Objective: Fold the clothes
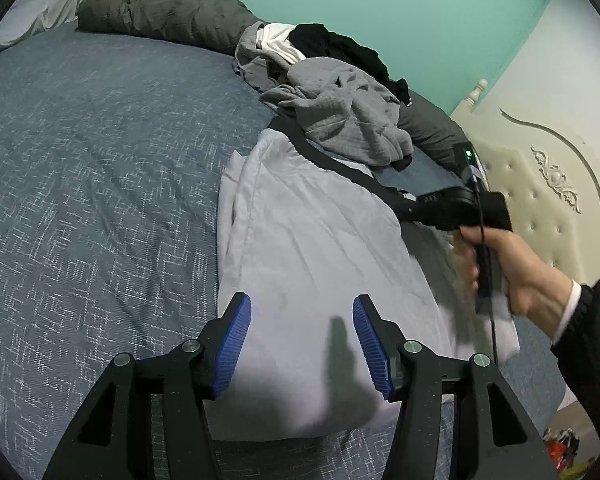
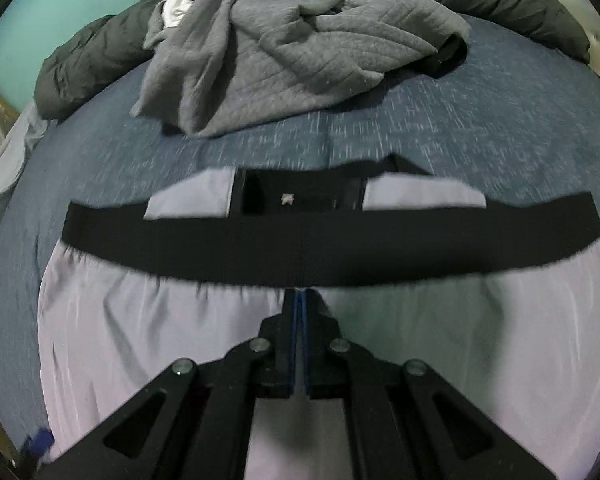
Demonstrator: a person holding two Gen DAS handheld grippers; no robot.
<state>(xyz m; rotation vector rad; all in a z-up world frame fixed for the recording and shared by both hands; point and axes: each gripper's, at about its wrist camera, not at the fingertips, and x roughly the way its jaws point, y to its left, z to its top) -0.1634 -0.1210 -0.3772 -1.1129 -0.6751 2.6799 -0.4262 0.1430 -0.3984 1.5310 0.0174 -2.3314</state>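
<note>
Pale lilac trousers (image 1: pixel 320 240) spread flat on the bed (image 1: pixel 100 160), black waistband (image 2: pixel 320 240) toward the heap of clothes (image 1: pixel 340 112).

Left gripper (image 1: pixel 302 344) spread wide over the cloth, gripping nothing; right gripper (image 2: pixel 301 304) pinched together just below the waistband, probably to tug it smooth. Cloth between the pads: impossible to tell. Trouser legs cut off below.

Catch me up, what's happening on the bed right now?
A person is folding light lavender shorts with a black waistband on the blue bedspread. The left claw is open over the near end. The right claw is shut, just below the waistband; whether it pinches fabric is unclear. A grey sweatshirt waits in the pile behind.
</note>
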